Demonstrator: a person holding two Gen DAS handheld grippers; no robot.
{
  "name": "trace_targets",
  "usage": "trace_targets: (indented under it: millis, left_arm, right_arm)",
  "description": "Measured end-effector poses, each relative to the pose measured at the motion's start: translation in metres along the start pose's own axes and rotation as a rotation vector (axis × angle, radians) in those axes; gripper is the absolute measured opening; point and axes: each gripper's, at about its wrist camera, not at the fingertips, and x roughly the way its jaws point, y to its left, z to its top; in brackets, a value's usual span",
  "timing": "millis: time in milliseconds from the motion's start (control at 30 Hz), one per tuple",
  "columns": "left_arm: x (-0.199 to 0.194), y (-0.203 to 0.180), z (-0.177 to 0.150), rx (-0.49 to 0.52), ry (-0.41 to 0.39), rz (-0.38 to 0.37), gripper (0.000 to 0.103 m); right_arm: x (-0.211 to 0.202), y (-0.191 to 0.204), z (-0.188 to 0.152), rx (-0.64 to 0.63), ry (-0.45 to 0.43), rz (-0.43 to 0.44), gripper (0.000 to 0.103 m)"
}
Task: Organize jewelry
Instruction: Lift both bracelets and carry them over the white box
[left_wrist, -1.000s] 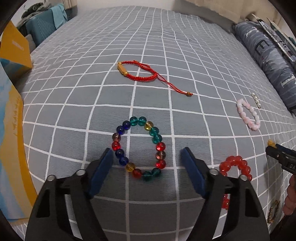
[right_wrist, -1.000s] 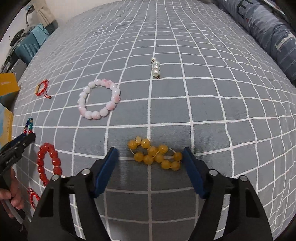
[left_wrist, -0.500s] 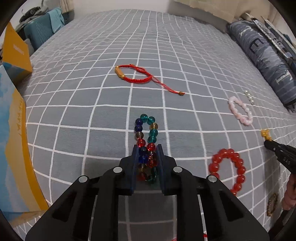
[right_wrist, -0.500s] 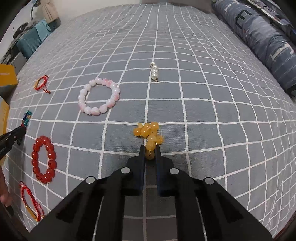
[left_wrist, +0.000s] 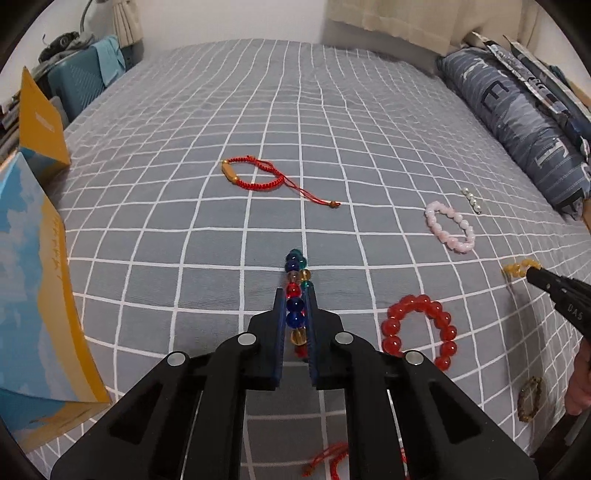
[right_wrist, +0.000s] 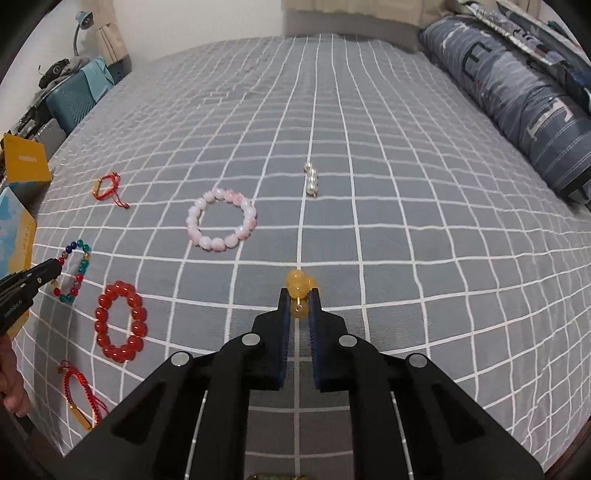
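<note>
My left gripper (left_wrist: 295, 295) is shut on a multicoloured bead bracelet (left_wrist: 295, 275), squeezed flat between the fingers and lifted off the grey checked bedspread (left_wrist: 258, 110). It also shows in the right wrist view (right_wrist: 75, 271), hanging open from the left gripper (right_wrist: 51, 264). My right gripper (right_wrist: 298, 295) is shut on a yellow bead bracelet (right_wrist: 297, 288), bunched between the fingers; it shows in the left wrist view (left_wrist: 519, 267) too. On the bed lie a red bead bracelet (left_wrist: 419, 328), a pink bead bracelet (right_wrist: 221, 219), a red cord bracelet (left_wrist: 255, 175) and a short pearl piece (right_wrist: 311, 179).
A blue and yellow box (left_wrist: 33, 295) stands at the left bed edge, with a second yellow box (left_wrist: 40, 122) behind it. A striped blue pillow (left_wrist: 517, 122) lies along the right side. Another red cord bracelet (right_wrist: 79, 395) and a dark bracelet (left_wrist: 530, 398) lie near the front edge.
Both grippers went from open around their bracelets to shut on them. Both have since risen and drawn back, lifting the multicoloured and yellow bracelets off the bed.
</note>
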Motion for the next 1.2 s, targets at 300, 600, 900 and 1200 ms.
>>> trace_targets:
  millis: [300, 600, 900, 1200]
  left_arm:
    - [-0.031, -0.009, -0.003, 0.020, -0.048, -0.010, 0.009]
    - [-0.062, -0.012, -0.009, 0.030, -0.113, -0.015, 0.009]
    - [-0.094, -0.004, -0.016, 0.021, -0.160, 0.006, 0.009]
    - [-0.129, 0.021, -0.013, 0.001, -0.195, 0.058, 0.009]
  right_arm:
    - [-0.035, 0.010, -0.002, -0.014, -0.073, -0.002, 0.009]
    - [-0.067, 0.028, -0.008, -0.030, -0.133, 0.005, 0.009]
    - [-0.097, 0.056, -0.010, -0.060, -0.191, 0.046, 0.009]
    - [-0.113, 0.086, 0.006, -0.105, -0.221, 0.100, 0.009]
